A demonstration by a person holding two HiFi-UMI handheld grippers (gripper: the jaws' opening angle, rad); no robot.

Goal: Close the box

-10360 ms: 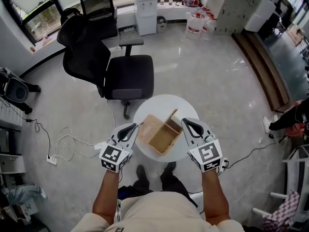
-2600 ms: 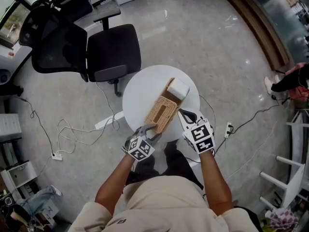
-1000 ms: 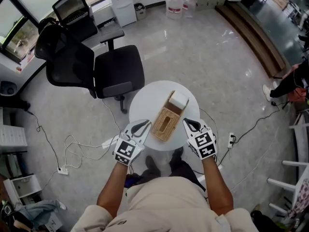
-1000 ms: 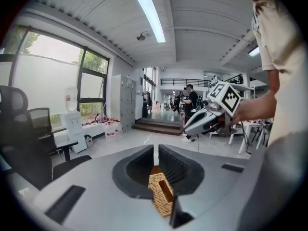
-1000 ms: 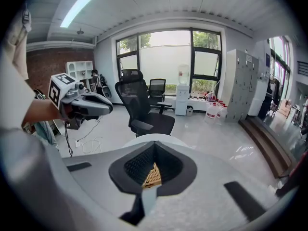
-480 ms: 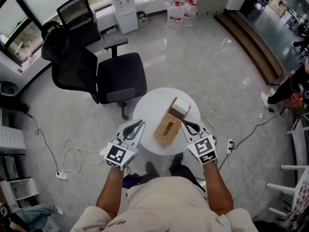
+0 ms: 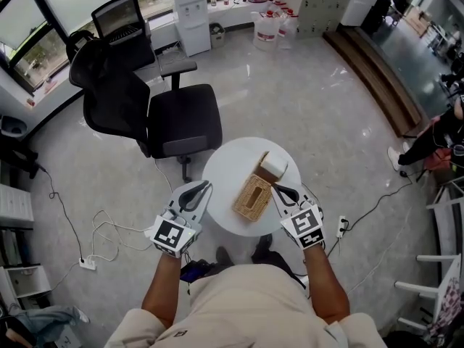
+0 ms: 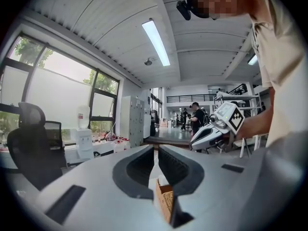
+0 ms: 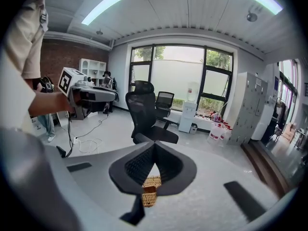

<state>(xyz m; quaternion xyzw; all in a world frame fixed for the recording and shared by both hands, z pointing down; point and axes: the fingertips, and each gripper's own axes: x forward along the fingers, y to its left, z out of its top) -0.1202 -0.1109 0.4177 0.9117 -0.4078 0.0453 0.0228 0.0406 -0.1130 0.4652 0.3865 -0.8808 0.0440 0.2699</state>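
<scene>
The wicker box (image 7: 253,196) lies on the round white table (image 7: 228,167) with its lid down. A white block (image 7: 273,166) sits at its far end. My left gripper (image 7: 206,185) hovers over the table's left edge, a short way left of the box, jaws shut and empty. My right gripper (image 7: 274,188) is close beside the box's right side, also shut with nothing in it. In the left gripper view the box (image 8: 165,199) shows just below the closed tips of the left gripper (image 8: 155,154). In the right gripper view the box (image 9: 151,187) shows under the right gripper (image 9: 154,148).
A black office chair (image 7: 155,113) stands just beyond the table on the left. Cables and a power strip (image 7: 87,263) lie on the floor to the left. A water dispenser (image 7: 192,11) and water jugs (image 7: 265,25) stand at the far wall. A person (image 7: 448,138) is at the right edge.
The box, open ten seconds ago, now has its lid down. Over the last second both grippers stay shut beside it, and the left one has drifted slightly left, away from the box.
</scene>
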